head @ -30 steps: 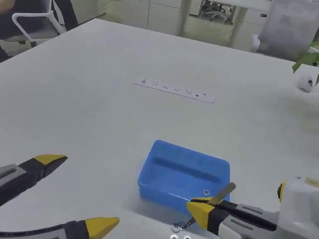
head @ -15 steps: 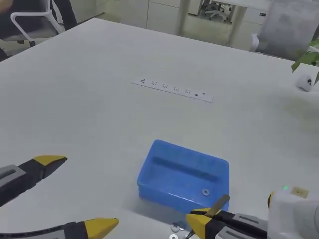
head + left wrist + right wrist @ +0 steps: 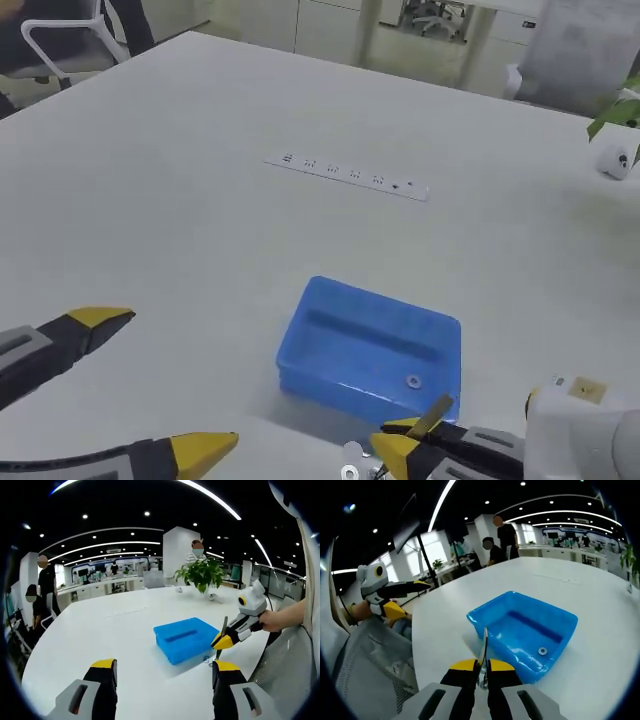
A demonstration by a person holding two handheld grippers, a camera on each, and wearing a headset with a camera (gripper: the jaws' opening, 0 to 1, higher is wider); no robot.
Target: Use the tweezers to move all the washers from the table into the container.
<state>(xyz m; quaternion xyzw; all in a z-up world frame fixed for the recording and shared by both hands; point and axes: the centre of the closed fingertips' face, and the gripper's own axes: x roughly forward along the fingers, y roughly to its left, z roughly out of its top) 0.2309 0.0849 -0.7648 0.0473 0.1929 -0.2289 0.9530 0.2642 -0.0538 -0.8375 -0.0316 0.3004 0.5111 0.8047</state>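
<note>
1. Bright, even light falls from ceiling light strips (image 3: 100, 544) and spots onto the white table (image 3: 200, 220).
2. A soft shadow edges the blue container (image 3: 370, 345).
3. Both gripper views bend strongly at their edges; the head view is slightly soft.

No legible text, label or number; small marks on socket strip (image 3: 347, 177) too blurred to read.

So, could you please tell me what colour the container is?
Blue. The container shows best in the right gripper view.

One blue container (image 3: 345, 335), one washer (image 3: 413, 381) inside, two washers (image 3: 350, 452) beside it, one pair of tweezers (image 3: 432, 418)
</note>
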